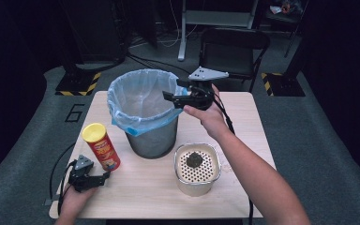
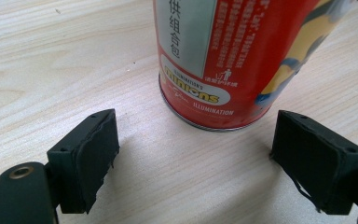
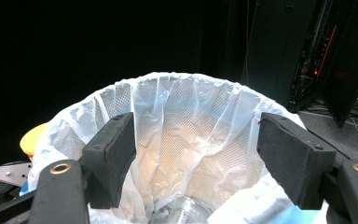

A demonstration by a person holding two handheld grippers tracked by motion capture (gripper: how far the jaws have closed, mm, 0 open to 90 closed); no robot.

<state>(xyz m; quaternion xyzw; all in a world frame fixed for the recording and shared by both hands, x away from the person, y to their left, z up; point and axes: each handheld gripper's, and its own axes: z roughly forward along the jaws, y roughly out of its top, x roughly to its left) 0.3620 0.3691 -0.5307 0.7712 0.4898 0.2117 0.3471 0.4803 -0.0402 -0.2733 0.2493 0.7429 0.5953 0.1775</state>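
Scene: a pale wooden worktop (image 1: 150,187) carries a grey metal bin lined with a translucent blue-white plastic bag (image 1: 143,101), a red cardboard crisp tube with a yellow lid (image 1: 101,146) and a cream perforated tray holding a dark lump (image 1: 197,165).

Crisp tube: it stands upright at about 8 o'clock from the bin, near it but apart; in the left gripper view its red printed wall (image 2: 223,60) rises just beyond the jaws.

Left gripper: the left gripper (image 1: 90,179) rests low near the worktop's near-left corner, at 7 o'clock from the tube; its jaws stand wide apart with nothing between them, the tube's base ahead of the gap and untouched.

Right gripper: the right gripper (image 1: 168,96) hovers over the bin's rim at the 3 o'clock side, pointing across the mouth; its jaws are partly open, empty, and frame the crinkled liner (image 3: 191,135) below.

Handling, by appearance: the tube looks light, stiff-walled but crushable under a hard squeeze, with a glossy print that may slip; tall and narrow, it would tip easily if nudged high.

Where to take hold: probably across the lower-middle of the cylinder, pads square on opposite sides, below the lid and clear of the metal base rim.

Liner: thin, soft, easily snagged by a passing jaw.
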